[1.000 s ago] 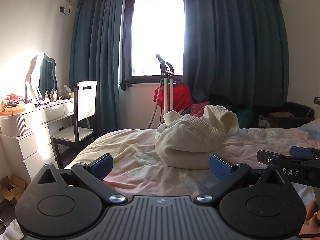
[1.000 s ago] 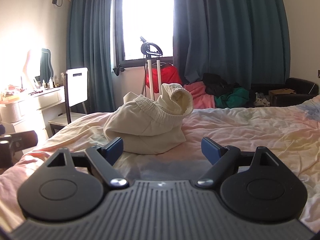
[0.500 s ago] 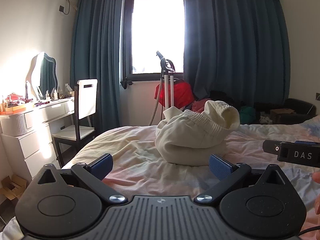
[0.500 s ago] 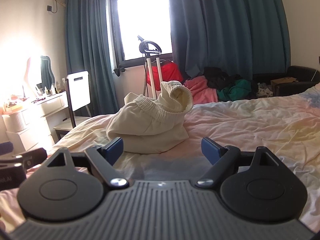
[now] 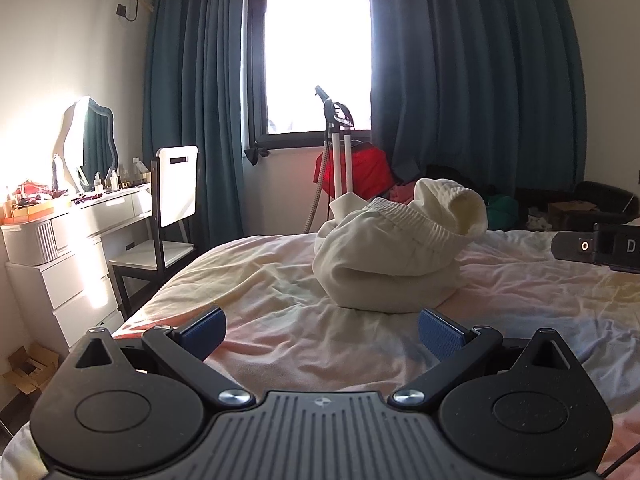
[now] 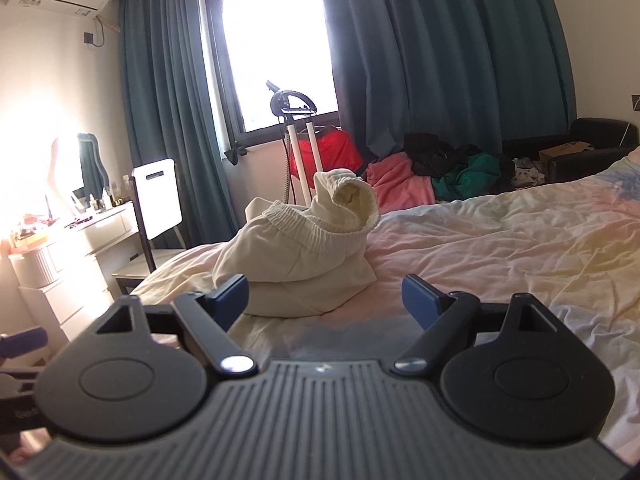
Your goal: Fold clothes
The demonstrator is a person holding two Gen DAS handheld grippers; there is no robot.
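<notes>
1. Bed [image 5: 280, 312], filling the lower half of both views, its pale sheet rumpled. Teal curtains [image 5: 460, 100] and a bright window [image 5: 318, 56] across the top; a white dressing table [image 5: 80, 232] and a chair [image 5: 176, 192] at the left edge.
2. Cream garment [image 5: 392, 264] sits bunched in a heap at mid-frame in the left wrist view, and left of centre in the right wrist view [image 6: 296, 256]. The elastic waistband is up and one cuffed end pokes upward (looks like sweatpants, not certain).
3. Left gripper [image 5: 320, 332], bottom centre of its view: jaws spread wide, nothing between the blue pads, short of the heap.
4. Right gripper [image 6: 324, 300], bottom centre of its view: jaws apart and empty. They have just been closing slightly, with no cloth between them. The left pad overlaps the heap's near edge in the picture; contact cannot be told.
5. Step in hand, as I judge it: the approach, before any folding. The garment is untouched and unspread.
6. Next move likely calls for pinching the waistband or a leg end with each gripper and drawing the heap out flat.
7. Against the earlier frames: the right view is now tilted, and the garment looks larger in it. In the left view, the right gripper's body at the right edge sits higher and farther out. The heap keeps its shape.
</notes>
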